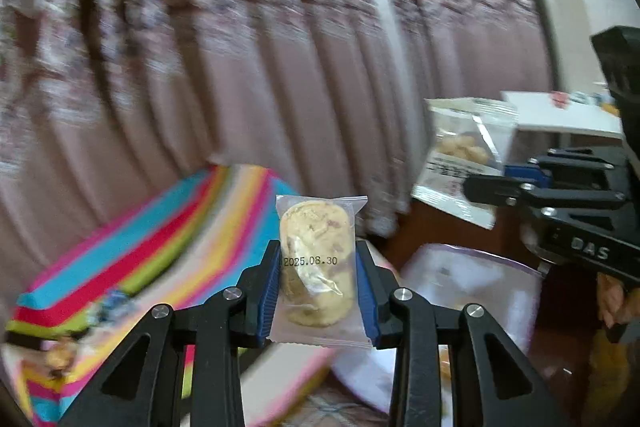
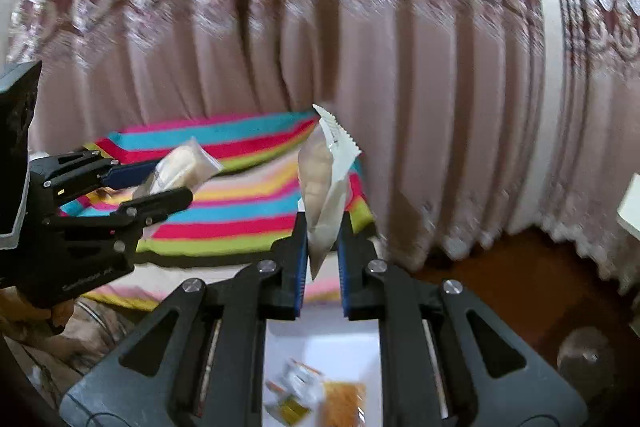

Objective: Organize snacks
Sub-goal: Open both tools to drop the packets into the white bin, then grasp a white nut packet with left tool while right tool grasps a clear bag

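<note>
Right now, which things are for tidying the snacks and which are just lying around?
For the job:
- clear-wrapped cookie, in the left gripper
- white snack packet, in the right gripper

Just lying about:
- striped cloth
- pink curtain

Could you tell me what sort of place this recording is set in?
Probably a room in a home, perhaps a bedroom: long pink curtains with lace trim, a striped blanket spread on what may be a bed, and a dark wooden floor.
</note>
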Action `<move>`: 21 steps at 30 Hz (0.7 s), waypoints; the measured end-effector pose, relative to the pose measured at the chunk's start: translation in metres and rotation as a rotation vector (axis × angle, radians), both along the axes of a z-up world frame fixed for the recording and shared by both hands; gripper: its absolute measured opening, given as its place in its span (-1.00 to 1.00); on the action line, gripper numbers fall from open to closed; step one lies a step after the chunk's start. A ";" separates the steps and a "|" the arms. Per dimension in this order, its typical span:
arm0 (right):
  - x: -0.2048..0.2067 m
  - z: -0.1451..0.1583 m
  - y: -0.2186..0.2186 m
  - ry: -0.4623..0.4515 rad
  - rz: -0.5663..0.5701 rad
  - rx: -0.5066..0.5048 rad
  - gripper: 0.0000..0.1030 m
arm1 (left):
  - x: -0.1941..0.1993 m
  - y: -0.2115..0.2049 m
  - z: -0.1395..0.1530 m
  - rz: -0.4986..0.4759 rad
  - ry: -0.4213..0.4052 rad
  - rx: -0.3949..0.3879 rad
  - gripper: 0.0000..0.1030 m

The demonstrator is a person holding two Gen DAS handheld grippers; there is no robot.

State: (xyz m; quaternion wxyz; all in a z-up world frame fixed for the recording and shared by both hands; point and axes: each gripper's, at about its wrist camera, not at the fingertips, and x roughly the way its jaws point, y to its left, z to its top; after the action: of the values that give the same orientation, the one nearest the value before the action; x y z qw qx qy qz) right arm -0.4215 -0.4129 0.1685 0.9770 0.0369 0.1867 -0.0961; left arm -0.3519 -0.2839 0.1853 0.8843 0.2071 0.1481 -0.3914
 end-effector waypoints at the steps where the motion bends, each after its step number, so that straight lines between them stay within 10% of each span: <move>1: -0.001 -0.005 -0.005 0.033 -0.016 -0.001 -0.69 | 0.001 -0.008 -0.008 -0.031 0.042 0.013 -0.30; 7: 0.013 -0.045 -0.027 0.270 -0.094 0.004 -0.64 | 0.022 -0.049 -0.068 -0.244 0.313 0.078 -0.22; 9: 0.029 -0.067 -0.033 0.415 -0.126 0.017 -0.06 | 0.035 -0.063 -0.098 -0.300 0.425 0.160 0.20; 13: 0.062 -0.083 -0.022 0.492 -0.209 -0.061 0.37 | 0.073 -0.040 -0.135 -0.203 0.528 0.206 0.37; 21: 0.215 -0.118 0.093 0.532 0.260 -0.031 0.44 | 0.212 0.119 -0.138 0.372 0.438 0.056 0.62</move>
State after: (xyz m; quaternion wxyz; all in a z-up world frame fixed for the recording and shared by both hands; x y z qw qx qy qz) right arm -0.2061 -0.3204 0.0506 0.8982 -0.0288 0.4381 0.0205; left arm -0.1401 -0.1652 0.0472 0.8817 0.1111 0.3819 -0.2537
